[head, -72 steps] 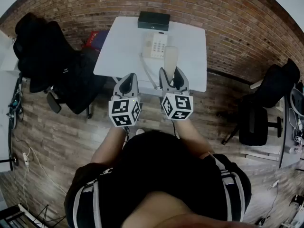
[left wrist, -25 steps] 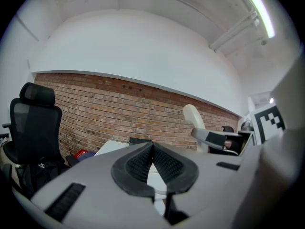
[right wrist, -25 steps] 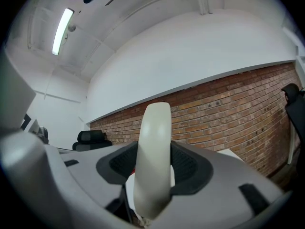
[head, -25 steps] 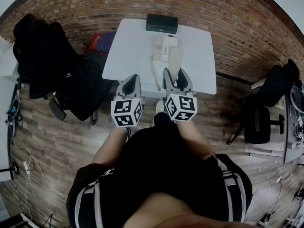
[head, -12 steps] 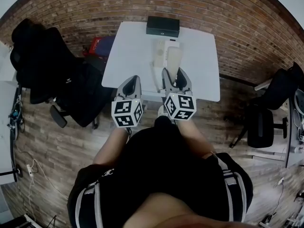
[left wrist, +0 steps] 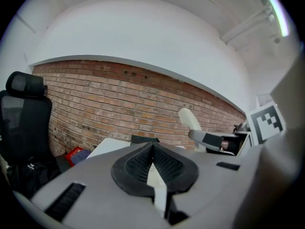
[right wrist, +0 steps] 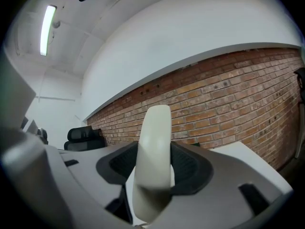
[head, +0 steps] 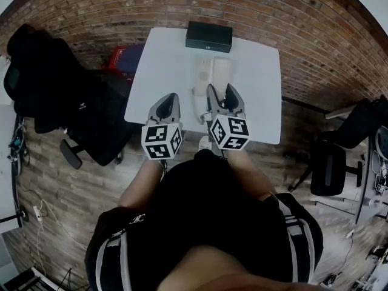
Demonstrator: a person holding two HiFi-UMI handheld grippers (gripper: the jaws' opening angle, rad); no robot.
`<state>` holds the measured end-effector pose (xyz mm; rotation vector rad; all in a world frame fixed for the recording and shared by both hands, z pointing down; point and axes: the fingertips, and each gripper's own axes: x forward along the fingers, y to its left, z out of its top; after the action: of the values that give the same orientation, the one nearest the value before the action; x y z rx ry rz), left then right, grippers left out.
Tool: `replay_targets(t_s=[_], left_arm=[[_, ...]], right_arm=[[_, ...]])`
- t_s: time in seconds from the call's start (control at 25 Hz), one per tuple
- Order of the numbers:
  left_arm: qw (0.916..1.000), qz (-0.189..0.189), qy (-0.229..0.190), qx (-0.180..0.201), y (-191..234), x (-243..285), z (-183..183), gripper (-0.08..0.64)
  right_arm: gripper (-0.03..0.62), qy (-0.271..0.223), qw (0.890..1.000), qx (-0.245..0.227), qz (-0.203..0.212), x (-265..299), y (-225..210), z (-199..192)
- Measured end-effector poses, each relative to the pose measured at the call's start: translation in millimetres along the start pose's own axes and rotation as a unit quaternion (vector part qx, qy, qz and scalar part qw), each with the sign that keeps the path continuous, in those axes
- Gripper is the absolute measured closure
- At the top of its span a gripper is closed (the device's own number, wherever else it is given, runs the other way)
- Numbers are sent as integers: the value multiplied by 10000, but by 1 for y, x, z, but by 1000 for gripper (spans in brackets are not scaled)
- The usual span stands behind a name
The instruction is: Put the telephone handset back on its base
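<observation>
The right hand-held gripper (right wrist: pixel 153 175) was clamped on the cream telephone handset (right wrist: pixel 156 128), its pads pressing the sides while the handset stood up between them. The left hand-held gripper (left wrist: pixel 153 149) had its jaws together on nothing and hung beside the right one, above the near edge of the white tabletop (head: pixel 157 65). In the head view the handset was raised over that tabletop, just beside or partly over the base (head: pixel 204 71). From so steep an angle it could not be told whether the two touched, but it looked not yet seated. So the pickup was done, while lowering into the cradle and letting go seemed left. Counted: two hand-held grippers, one handset, one base, one tabletop, one black box (head: pixel 209 36) at the far edge
</observation>
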<state>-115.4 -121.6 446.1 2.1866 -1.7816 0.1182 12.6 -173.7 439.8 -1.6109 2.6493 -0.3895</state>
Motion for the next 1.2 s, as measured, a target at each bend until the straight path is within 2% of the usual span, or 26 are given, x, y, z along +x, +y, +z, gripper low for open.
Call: replay_targets(t_s=[0.4, 0.76, 0.96, 1.2], left_arm=[[9998, 125, 121, -80, -4, 87, 15, 558], [9987, 392, 330, -3, -2, 145, 24, 558], [9978, 283, 592, 90, -11, 164, 12, 558], [9978, 38, 648, 125, -6, 178, 13, 558]], right_arm=[[393, 656, 9959, 604, 144, 72, -52, -17], [393, 888, 9927, 763, 303, 105, -84, -22], [393, 1056, 9901, 871, 306, 108, -92, -32], [393, 1143, 9895, 881, 94, 117, -97, -38]])
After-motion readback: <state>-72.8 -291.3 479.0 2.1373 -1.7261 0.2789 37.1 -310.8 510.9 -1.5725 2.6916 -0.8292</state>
